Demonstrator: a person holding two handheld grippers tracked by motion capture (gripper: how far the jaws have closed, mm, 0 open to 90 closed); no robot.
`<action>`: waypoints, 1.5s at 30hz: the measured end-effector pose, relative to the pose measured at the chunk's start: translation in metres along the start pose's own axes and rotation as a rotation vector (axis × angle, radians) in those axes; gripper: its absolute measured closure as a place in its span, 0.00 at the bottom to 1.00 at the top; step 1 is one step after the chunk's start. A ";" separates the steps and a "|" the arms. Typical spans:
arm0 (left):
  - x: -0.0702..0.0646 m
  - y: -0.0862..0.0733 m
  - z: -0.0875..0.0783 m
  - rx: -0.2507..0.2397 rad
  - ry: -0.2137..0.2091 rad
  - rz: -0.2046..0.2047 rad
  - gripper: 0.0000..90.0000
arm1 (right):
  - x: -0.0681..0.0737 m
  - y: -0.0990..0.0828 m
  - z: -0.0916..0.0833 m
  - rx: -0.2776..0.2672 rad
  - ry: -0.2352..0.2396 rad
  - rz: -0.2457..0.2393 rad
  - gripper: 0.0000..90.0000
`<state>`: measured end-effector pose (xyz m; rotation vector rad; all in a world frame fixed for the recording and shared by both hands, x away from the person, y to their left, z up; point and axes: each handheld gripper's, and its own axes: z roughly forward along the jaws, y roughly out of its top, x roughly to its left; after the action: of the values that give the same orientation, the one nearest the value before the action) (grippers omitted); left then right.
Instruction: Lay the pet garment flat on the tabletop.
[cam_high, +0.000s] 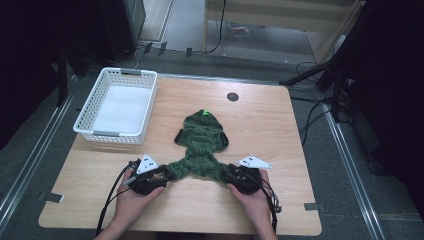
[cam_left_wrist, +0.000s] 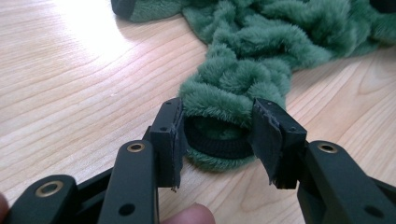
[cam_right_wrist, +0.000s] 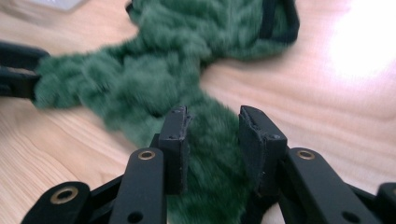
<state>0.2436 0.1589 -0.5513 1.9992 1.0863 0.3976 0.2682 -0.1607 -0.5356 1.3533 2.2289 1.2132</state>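
A fuzzy dark green garment (cam_high: 202, 145) lies flat on the wooden table (cam_high: 280, 150), its two lower legs spread toward the front edge. My left gripper (cam_high: 167, 175) is at the end of the left leg. In the left gripper view the black-lined cuff (cam_left_wrist: 219, 144) sits between the jaws of the left gripper (cam_left_wrist: 217, 135), unsquashed, so the jaws are open. My right gripper (cam_high: 227, 175) is at the right leg. There the green fabric (cam_right_wrist: 205, 140) runs between the parted pads of the right gripper (cam_right_wrist: 212, 135), also open. The left gripper (cam_right_wrist: 16, 70) shows at the far leg's tip.
A white slatted basket (cam_high: 92, 132) stands at the table's back left corner. A black round grommet (cam_high: 232, 97) sits in the tabletop behind the garment. Bare wood lies to the right of the garment and along the front edge.
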 end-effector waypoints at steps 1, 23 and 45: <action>-0.001 -0.001 0.000 -0.001 0.003 0.011 0.61 | -0.002 -0.002 0.001 0.003 -0.006 0.001 0.71; 0.059 -0.033 -0.079 -0.212 0.055 -0.144 0.08 | -0.057 -0.022 -0.063 -0.163 -0.166 0.106 0.00; 0.146 -0.081 -0.130 -0.254 0.316 -0.306 0.01 | -0.109 -0.071 -0.105 -0.195 -0.261 0.192 0.00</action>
<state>0.2057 0.3666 -0.5476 1.5499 1.4349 0.6666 0.2209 -0.3209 -0.5462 1.5717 1.7905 1.1997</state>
